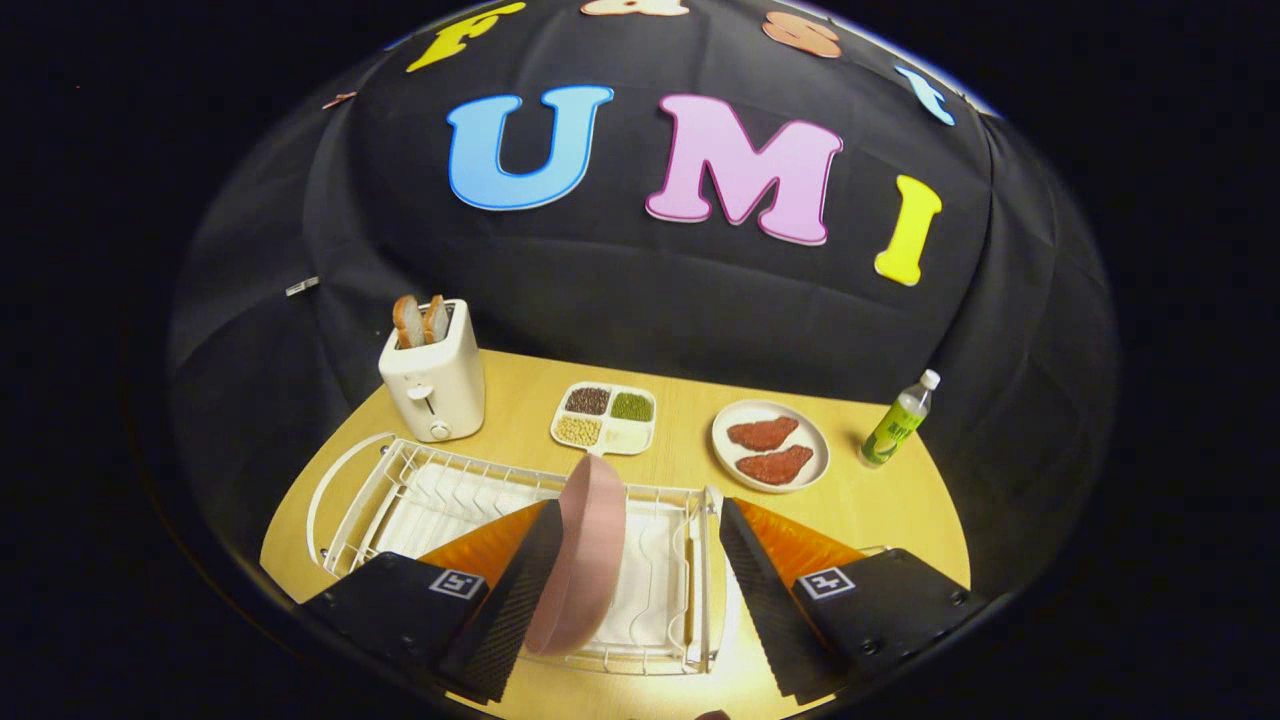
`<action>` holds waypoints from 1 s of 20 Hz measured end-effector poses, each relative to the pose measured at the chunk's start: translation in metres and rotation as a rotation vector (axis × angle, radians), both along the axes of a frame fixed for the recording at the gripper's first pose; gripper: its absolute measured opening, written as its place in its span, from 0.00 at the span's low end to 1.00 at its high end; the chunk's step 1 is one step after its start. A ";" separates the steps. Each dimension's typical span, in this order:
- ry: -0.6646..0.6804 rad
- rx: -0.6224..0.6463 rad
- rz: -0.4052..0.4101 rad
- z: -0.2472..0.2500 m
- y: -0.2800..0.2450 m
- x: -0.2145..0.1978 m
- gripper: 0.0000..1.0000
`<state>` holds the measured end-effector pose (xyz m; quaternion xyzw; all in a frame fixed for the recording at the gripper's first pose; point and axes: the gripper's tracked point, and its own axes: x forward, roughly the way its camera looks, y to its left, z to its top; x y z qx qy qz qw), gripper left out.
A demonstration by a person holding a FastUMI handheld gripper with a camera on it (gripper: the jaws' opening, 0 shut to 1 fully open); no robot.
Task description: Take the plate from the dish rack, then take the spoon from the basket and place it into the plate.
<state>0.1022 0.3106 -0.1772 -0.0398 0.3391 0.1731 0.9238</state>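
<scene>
Gripper [625, 590] fingers spread wide; pink plate [585, 560] stands on edge in the dish rack [400, 490] between them, against the left finger, ungripped.

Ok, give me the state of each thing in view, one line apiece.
Gripper: open, fingers either side of the plate.
Pink plate: upright on edge in the dish rack.
Toaster: two bread slices up.
Bottle: capped, upright.
White plate: holding two meat pieces.
</scene>
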 end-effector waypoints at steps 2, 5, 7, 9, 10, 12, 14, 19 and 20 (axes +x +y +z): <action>0.078 0.004 -0.038 -0.019 0.004 -0.002 0.92; 0.183 0.038 -0.091 -0.039 0.011 -0.007 0.74; 0.241 0.071 -0.124 -0.049 0.017 -0.010 0.62; 0.279 0.070 -0.158 -0.054 0.017 -0.012 0.39; 0.278 0.068 -0.168 -0.054 0.018 -0.009 0.33; 0.268 0.045 -0.166 -0.053 0.020 -0.013 0.32; 0.243 0.017 -0.164 -0.050 0.024 -0.015 0.31; 0.137 -0.081 -0.122 -0.029 0.031 -0.012 0.31; 0.117 -0.094 -0.118 -0.023 0.032 -0.010 0.31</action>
